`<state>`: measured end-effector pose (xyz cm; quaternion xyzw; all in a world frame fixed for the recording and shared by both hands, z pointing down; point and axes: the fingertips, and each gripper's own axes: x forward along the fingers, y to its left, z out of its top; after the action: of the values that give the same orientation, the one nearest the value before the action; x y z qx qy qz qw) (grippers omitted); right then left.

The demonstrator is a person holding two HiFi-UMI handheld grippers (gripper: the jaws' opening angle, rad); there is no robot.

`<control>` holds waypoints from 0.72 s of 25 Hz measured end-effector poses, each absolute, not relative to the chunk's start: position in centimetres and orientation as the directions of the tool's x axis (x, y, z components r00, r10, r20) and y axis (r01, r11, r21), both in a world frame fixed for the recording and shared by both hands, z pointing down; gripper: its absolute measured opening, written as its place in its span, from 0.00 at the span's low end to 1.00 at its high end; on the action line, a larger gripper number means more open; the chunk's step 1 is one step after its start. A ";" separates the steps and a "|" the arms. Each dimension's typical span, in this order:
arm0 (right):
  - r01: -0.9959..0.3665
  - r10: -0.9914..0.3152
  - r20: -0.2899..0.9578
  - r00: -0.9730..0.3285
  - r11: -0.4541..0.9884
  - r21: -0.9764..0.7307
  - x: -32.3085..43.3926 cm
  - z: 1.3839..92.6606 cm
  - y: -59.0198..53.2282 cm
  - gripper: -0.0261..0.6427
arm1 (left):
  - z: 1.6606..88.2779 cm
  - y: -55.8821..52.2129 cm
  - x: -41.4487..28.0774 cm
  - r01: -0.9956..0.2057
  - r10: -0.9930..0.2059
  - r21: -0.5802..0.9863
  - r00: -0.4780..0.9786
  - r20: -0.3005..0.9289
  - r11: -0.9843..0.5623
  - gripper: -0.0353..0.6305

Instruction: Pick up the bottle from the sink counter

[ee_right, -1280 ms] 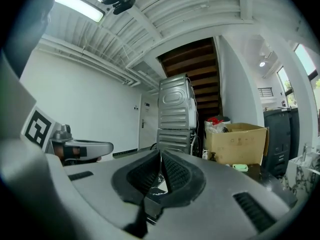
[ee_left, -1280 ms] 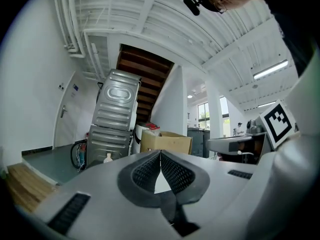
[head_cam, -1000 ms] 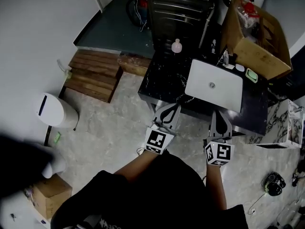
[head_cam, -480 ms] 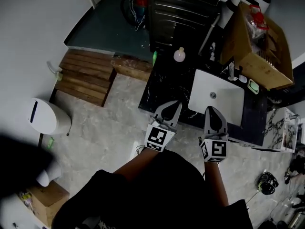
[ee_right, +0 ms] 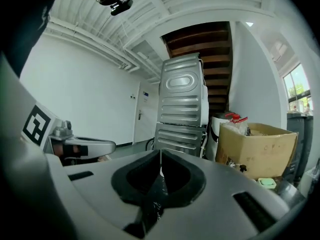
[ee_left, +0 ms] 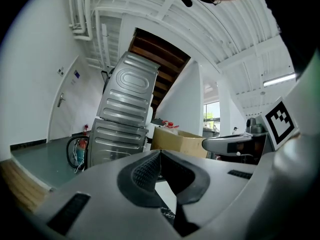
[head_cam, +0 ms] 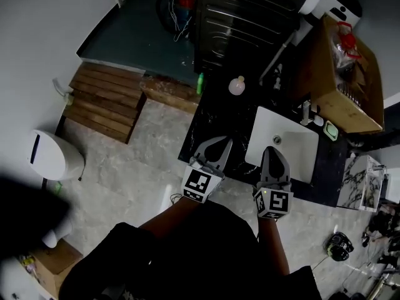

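Observation:
A small pinkish bottle (head_cam: 236, 86) stands on the black sink counter (head_cam: 209, 114), at its far side, left of the white sink (head_cam: 282, 145). My left gripper (head_cam: 220, 141) is over the counter's near edge, short of the bottle, its jaws shut and empty. My right gripper (head_cam: 274, 150) hangs over the sink's near rim, also shut with nothing in it. In the left gripper view the left gripper's (ee_left: 160, 152) jaws meet at the tip; the right gripper view shows the same of the right gripper (ee_right: 160, 152). Neither gripper view shows the bottle.
A tall grey metal appliance (head_cam: 244, 17) stands behind the counter. An open cardboard box (head_cam: 340, 74) sits to the sink's right, with a faucet (head_cam: 306, 112) and a green soap dish (head_cam: 330, 130) near it. A green bottle (head_cam: 200, 83), a wooden pallet (head_cam: 103, 102) and a white bin (head_cam: 53, 155) are to the left.
Both grippers have moved forward from in front of the counter to over its near edge and the sink rim. Both stay shut.

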<state>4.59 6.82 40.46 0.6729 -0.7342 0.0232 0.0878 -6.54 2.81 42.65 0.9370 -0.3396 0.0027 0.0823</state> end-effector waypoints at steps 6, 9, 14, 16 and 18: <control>-0.990 -0.978 0.195 -0.072 0.093 0.103 3.9 41.4 5.0 0.10 | 42.5 0.4 -6.5 -0.615 -0.621 0.182 0.783 0.032 -0.767 0.08; -0.990 -0.976 0.206 -0.075 0.098 0.101 3.5 41.9 4.9 0.10 | 42.9 -0.2 -6.5 -0.612 -0.616 0.181 0.787 0.040 -0.770 0.08; -0.991 -0.971 0.227 -0.071 0.094 0.091 3.8 43.4 5.2 0.10 | 44.4 0.4 -6.4 -0.606 -0.609 0.204 0.791 0.059 -0.768 0.08; -0.993 -0.967 0.244 -0.073 0.092 0.067 4.0 44.5 5.3 0.10 | 45.0 0.8 -6.3 -0.607 -0.606 0.212 0.792 0.075 -0.766 0.08; -0.994 -0.964 0.253 -0.078 0.093 0.049 4.3 45.1 4.7 0.10 | 45.0 0.6 -6.2 -0.615 -0.612 0.204 0.786 0.083 -0.762 0.08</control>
<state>4.28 4.72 45.06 0.6699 -0.7310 0.0679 0.1106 -6.21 0.59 45.04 0.9386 -0.3267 0.0059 0.1109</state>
